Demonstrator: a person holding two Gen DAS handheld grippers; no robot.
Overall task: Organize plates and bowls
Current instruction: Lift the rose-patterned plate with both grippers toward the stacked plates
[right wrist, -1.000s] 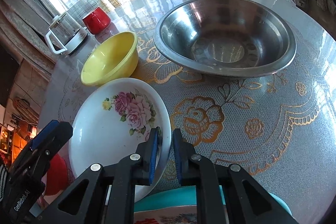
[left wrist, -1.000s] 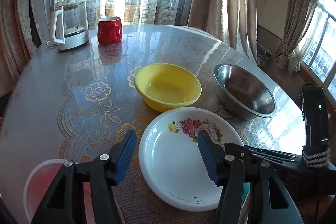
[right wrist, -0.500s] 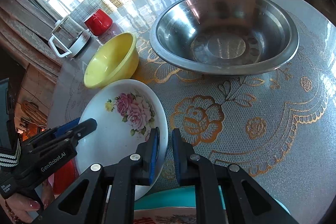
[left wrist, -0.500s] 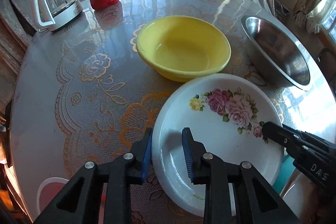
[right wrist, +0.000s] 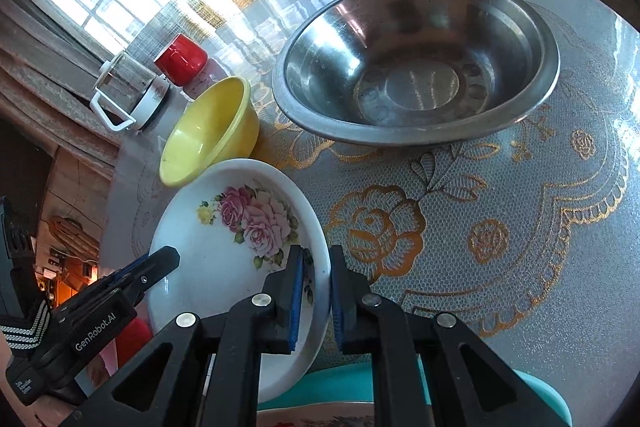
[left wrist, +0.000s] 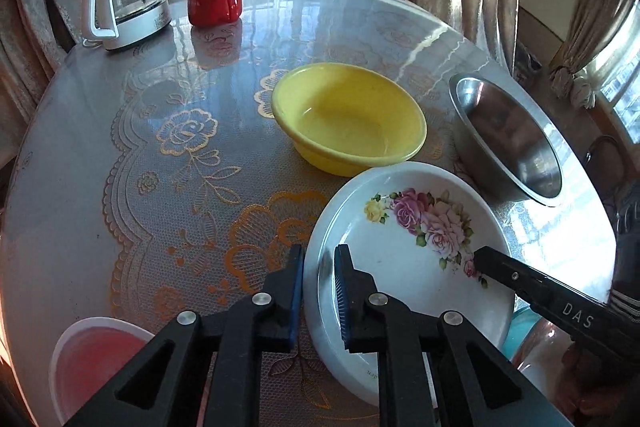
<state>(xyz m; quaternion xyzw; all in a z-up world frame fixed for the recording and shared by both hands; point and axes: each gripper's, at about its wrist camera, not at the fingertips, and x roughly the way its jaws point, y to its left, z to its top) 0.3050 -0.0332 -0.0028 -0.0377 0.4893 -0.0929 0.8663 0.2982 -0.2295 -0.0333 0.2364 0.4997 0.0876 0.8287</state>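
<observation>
A white plate with pink roses (left wrist: 404, 259) (right wrist: 224, 251) is held by both grippers, lifted and tilted over the table. My left gripper (left wrist: 318, 291) is shut on its left rim. My right gripper (right wrist: 316, 291) is shut on its right rim, and its finger shows in the left wrist view (left wrist: 520, 277). A yellow bowl (left wrist: 348, 117) (right wrist: 210, 131) sits just behind the plate. A steel bowl (left wrist: 508, 139) (right wrist: 416, 63) stands to the right.
A red mug (left wrist: 215, 3) and a glass kettle (left wrist: 128, 5) stand at the table's far left. A pink bowl (left wrist: 96, 359) is at the near left. A teal-rimmed dish (right wrist: 352, 391) lies under the plate's near right edge. The table edge (left wrist: 576, 163) curves close behind the steel bowl.
My left gripper went from wide open to shut on the plate's left rim. The plate has risen and tilted; the right gripper stayed shut on its rim.
</observation>
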